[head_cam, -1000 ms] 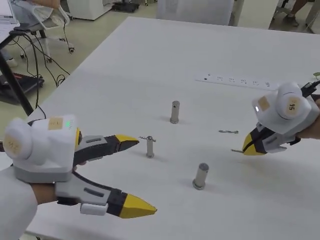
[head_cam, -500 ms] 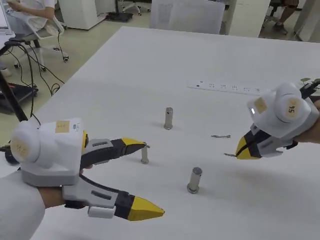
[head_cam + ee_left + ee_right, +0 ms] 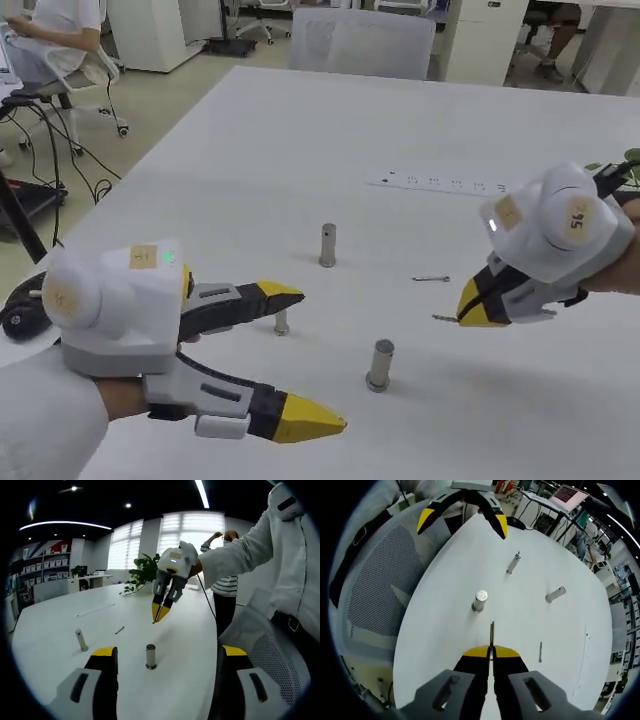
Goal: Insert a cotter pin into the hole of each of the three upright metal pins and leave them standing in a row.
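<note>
The right gripper (image 3: 463, 312) clamps a cotter pin (image 3: 445, 319) above the desk (image 3: 300, 130). The pin's length runs straight forward along the jaws, roughly toward the nearest upright metal pin (image 3: 380, 364). The left gripper (image 3: 318, 360) has its jaws spread wide and holds nothing.

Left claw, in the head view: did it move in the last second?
Yes. The left claw has advanced rightward: its upper tip, earlier short of the middle metal pin, now overlaps it.

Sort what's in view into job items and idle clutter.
Job: far metal pin, middle metal pin, near metal pin, loose cotter pin, cotter pin gripped in right tool.
Lying about: power strip, plant, chair.
</note>
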The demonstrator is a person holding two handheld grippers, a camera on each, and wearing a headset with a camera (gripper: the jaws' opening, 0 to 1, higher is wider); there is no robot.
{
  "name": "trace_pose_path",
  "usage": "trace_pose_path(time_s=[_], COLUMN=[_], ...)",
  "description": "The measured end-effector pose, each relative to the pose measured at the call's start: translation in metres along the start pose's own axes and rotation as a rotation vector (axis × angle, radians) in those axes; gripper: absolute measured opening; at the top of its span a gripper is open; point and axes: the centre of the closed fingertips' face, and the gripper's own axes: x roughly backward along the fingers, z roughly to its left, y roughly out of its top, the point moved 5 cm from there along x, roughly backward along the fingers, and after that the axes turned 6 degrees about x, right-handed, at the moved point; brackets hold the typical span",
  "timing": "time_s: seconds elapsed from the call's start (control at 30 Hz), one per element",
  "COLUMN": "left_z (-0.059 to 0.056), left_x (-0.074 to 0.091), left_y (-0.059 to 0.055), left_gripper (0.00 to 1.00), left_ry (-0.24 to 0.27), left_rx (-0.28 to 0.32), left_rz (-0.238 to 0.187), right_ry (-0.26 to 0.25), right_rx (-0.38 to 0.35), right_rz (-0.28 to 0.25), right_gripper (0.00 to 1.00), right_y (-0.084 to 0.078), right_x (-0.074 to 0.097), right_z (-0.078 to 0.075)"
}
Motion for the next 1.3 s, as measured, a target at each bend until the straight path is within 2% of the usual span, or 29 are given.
trace_pose_path(time_s=[0.17, 0.37, 0.57, 0.73, 0.97, 1.2, 1.3], left_z=[-0.002, -0.005, -0.009, -0.008, -0.007, -0.008, -0.006], left_x=[-0.006, -0.016, -0.025, -0.034, -0.044, -0.052, -0.055], left_y=[0.005, 0.010, 0.014, 0.019, 0.020, 0.021, 0.019], left_gripper=[0.81, 0.75, 0.66, 0.59, 0.52, 0.41, 0.36], left_ry=[-0.005, -0.016, -0.021, -0.015, -0.008, -0.015, -0.012], left_rx=[0.002, 0.000, 0.005, 0.045, 0.066, 0.072, 0.110], left_rz=[-0.008, 0.003, 0.010, 0.009, 0.018, 0.038, 0.057], right_ry=[-0.007, -0.015, -0.027, -0.032, -0.034, -0.031, -0.031], right_rx=[0.000, 0.017, 0.036, 0.048, 0.059, 0.061, 0.066], right_rz=[-0.007, -0.014, -0.016, -0.020, -0.024, -0.030, -0.030], right_gripper=[0.02, 0.02, 0.02, 0.02, 0.02, 0.02, 0.02], right_y=[0.009, 0.020, 0.029, 0.034, 0.038, 0.041, 0.042], right_x=[0.005, 0.009, 0.015, 0.018, 0.019, 0.019, 0.018], right_z=[0.004, 0.009, 0.013, 0.015, 0.017, 0.019, 0.019])
